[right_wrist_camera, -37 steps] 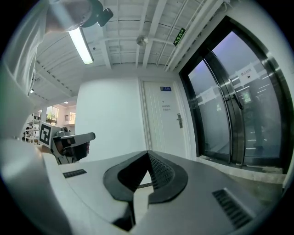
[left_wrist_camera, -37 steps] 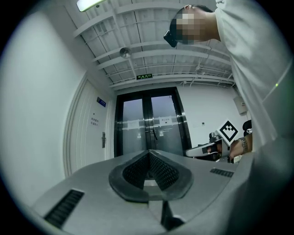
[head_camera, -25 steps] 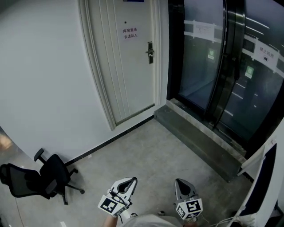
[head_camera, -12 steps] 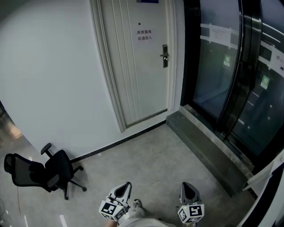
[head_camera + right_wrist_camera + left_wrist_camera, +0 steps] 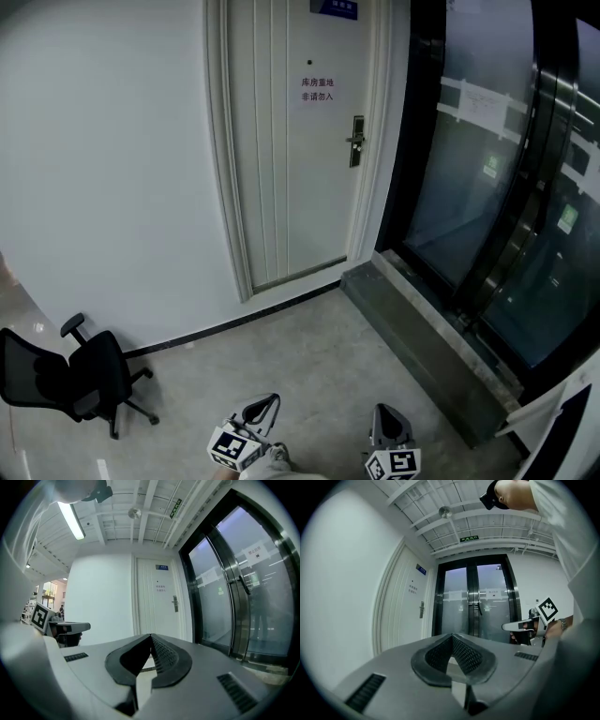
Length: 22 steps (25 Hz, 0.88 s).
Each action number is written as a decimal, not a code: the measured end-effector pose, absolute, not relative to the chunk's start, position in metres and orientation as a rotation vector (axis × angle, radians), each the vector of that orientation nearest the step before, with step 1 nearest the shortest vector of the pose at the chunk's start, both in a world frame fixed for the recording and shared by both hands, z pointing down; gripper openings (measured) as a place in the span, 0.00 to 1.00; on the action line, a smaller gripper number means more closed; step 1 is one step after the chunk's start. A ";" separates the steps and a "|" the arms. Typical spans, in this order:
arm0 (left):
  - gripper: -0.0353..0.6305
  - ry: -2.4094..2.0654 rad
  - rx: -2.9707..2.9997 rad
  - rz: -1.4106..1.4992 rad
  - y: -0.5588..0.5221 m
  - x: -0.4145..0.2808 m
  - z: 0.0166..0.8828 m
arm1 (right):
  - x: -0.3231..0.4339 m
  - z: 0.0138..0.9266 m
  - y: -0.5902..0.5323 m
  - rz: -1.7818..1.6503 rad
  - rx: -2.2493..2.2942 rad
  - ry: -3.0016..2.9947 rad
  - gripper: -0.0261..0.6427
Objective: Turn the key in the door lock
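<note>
Jaws of the right claw (image 5: 151,639) are pressed together on nothing, and the left claw (image 5: 452,639) beside it is likewise closed and empty. Both are well apart from the door (image 5: 291,169), which stands ahead of and above them. Its lock (image 5: 357,141) lies nearer the right claw's line; any key is too small to see. A key would likely be small, rigid and slick, best pinched flat across its bow.

White door (image 5: 291,187); black chair (image 5: 89,375); grey speckled floor (image 5: 309,366); white wall (image 5: 112,169).
</note>
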State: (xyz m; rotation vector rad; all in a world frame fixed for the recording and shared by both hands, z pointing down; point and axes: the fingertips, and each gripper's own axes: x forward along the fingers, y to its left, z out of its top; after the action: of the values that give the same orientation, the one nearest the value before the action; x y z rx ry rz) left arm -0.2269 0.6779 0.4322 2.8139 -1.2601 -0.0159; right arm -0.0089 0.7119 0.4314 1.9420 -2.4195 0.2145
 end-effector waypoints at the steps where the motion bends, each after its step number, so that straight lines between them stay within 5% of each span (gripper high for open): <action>1: 0.06 -1.251 2.830 -0.018 0.661 -0.230 0.429 | -0.014 0.430 0.697 0.208 1.943 -2.419 0.04; 22: 0.06 -1.166 2.861 -0.009 0.476 -0.268 0.434 | -0.064 0.447 0.513 0.255 1.902 -2.400 0.04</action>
State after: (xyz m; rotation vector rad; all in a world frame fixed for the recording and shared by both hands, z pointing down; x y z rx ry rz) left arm -0.2683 0.4761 0.4343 2.8609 -1.1660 -0.0087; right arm -0.0642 0.5132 0.4467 1.9021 -2.4001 0.2553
